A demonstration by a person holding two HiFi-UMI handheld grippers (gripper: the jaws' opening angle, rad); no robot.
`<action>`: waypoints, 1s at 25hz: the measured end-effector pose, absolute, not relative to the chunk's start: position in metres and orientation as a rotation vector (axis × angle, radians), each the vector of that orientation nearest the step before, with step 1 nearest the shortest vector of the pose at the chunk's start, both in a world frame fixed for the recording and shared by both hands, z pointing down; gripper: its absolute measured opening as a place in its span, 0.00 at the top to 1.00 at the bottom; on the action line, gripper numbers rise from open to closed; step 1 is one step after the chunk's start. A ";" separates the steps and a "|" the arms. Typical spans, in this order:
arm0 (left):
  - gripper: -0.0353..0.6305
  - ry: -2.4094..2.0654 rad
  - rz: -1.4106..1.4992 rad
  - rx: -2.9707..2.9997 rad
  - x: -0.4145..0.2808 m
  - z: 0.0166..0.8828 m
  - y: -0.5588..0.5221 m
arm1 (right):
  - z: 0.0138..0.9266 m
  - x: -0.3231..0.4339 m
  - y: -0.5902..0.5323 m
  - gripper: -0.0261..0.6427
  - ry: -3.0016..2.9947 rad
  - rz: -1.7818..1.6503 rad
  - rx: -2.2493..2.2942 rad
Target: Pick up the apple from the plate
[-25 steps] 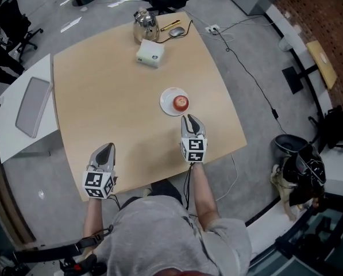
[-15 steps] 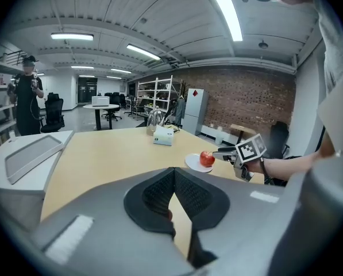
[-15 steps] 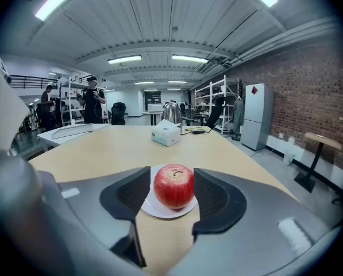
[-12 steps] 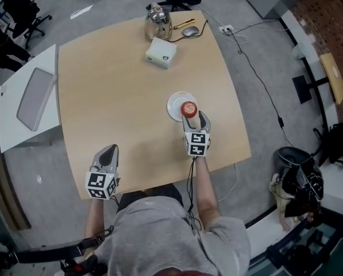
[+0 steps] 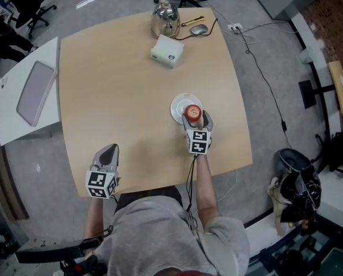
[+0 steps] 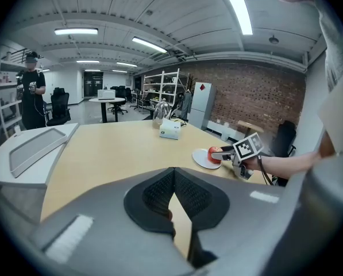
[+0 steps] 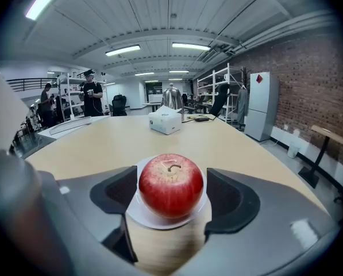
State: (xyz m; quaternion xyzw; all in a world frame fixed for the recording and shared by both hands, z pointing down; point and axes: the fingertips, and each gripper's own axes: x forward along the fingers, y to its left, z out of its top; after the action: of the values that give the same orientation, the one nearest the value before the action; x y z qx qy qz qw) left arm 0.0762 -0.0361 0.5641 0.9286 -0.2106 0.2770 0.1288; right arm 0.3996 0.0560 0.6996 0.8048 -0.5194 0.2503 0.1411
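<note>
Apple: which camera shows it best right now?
Right gripper view: the apple fills the centre, stem up, on its white plate, between the right tool's jaws, which have just been opening. Head view shows it small from above; left gripper view, a distant red speck.

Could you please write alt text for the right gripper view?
A red apple sits on a white plate between the open jaws of the right gripper, which have just been opening. Behind them stands a white box.
</note>
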 end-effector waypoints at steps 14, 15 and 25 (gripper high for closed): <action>0.92 -0.673 0.805 2.669 0.072 0.566 -0.042 | 0.701 0.403 0.051 0.43 -1.549 0.718 2.303; 0.92 -0.676 0.803 2.670 0.071 0.566 -0.041 | 0.702 0.404 0.052 0.43 -1.550 0.722 2.305; 0.92 -0.770 0.749 2.660 0.046 0.556 -0.046 | 0.680 0.393 0.039 0.44 -1.596 0.655 2.320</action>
State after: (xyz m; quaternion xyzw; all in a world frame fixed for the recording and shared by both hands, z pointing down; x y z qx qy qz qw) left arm 0.0459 -0.0464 0.5561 0.9186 -0.2660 0.2587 0.1359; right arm 0.3934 0.0392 0.6803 0.7962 -0.5476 0.2249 0.1249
